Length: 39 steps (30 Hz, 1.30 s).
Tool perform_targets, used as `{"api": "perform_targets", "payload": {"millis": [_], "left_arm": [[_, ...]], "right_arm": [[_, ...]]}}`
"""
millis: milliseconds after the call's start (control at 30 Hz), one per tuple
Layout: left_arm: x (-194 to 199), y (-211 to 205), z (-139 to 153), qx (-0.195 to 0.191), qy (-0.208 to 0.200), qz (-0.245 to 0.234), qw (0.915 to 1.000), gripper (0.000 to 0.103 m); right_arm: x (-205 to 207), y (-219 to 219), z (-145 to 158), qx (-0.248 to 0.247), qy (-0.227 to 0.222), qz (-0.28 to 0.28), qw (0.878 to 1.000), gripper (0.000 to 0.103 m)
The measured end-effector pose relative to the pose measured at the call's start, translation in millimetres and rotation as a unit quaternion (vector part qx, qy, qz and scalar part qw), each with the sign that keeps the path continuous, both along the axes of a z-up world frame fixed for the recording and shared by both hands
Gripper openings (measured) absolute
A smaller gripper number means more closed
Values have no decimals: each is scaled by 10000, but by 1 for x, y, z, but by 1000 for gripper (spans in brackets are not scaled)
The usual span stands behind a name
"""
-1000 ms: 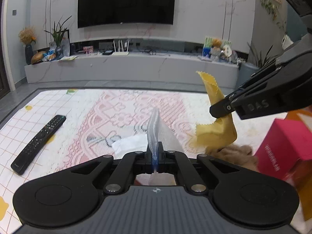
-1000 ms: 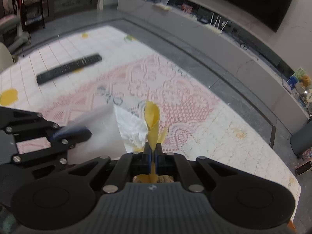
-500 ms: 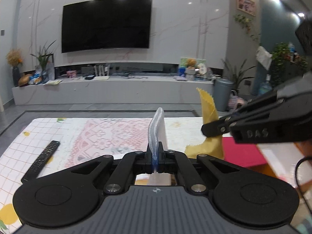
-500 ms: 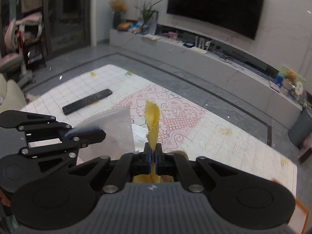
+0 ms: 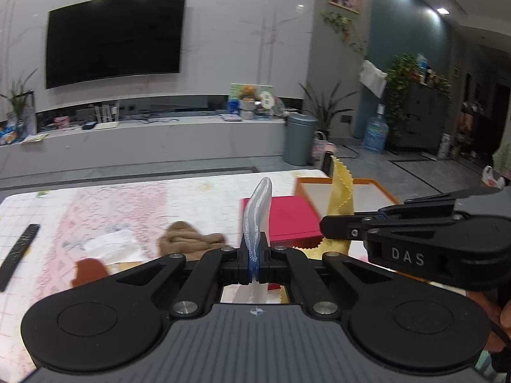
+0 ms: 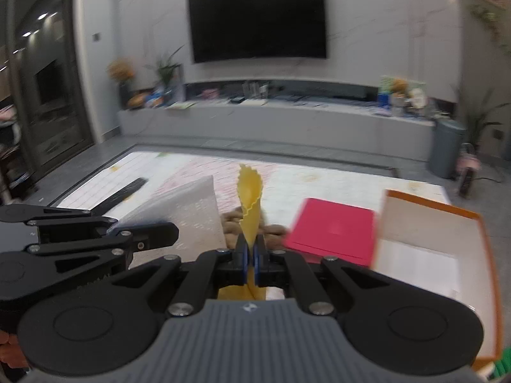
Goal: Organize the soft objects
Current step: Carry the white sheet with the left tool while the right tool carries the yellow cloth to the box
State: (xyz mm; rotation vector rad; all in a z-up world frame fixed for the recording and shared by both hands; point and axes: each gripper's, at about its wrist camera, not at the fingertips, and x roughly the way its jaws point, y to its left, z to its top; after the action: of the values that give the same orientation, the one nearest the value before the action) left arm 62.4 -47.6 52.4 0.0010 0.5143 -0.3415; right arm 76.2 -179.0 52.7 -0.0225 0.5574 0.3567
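My left gripper (image 5: 254,257) is shut on a clear zip bag (image 5: 257,214), which also shows in the right wrist view (image 6: 191,210), held above the table. My right gripper (image 6: 251,255) is shut on a yellow zigzag-edged cloth (image 6: 250,201); it also shows in the left wrist view (image 5: 342,191), to the right of the bag. A brown soft cloth (image 5: 186,237) lies on the table below. An open orange-rimmed box (image 6: 431,242) and its pink lid (image 6: 333,231) lie to the right.
A black remote (image 5: 17,252) lies at the table's left. A white cloth (image 5: 111,242) and a reddish-brown piece (image 5: 89,271) lie near the brown cloth. A TV wall, low cabinet and grey bin (image 5: 298,142) stand beyond the table.
Both grippers have risen and swung right with bag and yellow cloth still held. The orange box and pink lid have come into view.
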Motion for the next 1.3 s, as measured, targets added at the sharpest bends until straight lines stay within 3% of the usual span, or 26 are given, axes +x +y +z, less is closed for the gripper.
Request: {"api": "perform_targets", "payload": {"millis": [167,400,667,900,1067,1300], "left_arm": [[11,-34,5,12,-46,-348,9994,1],[25,-80,17,97,-265,-796,9964,1],[44,-130,27,228,-572,-1169,9912,1],[62,-159,22,326,-551,-1243,9902,1],[81,-176,1,652,-258,-1284,9892,2],[96,-190,-39,1203,79,-1427,9824,1]], "right_arm": [[-16,-37,2,-24,-228,-517,9984,0],[-20,-95,11,327,-522,-1138,9916,0],[-3,-148,18,504,-691,-1689,9819,0],[24,-179,20,476,-820,-2060,9739,0],[52,-195,5,390,-574,-2094,9754,0],[86,-195,-39,-34,52,-2002,9797,0]]}}
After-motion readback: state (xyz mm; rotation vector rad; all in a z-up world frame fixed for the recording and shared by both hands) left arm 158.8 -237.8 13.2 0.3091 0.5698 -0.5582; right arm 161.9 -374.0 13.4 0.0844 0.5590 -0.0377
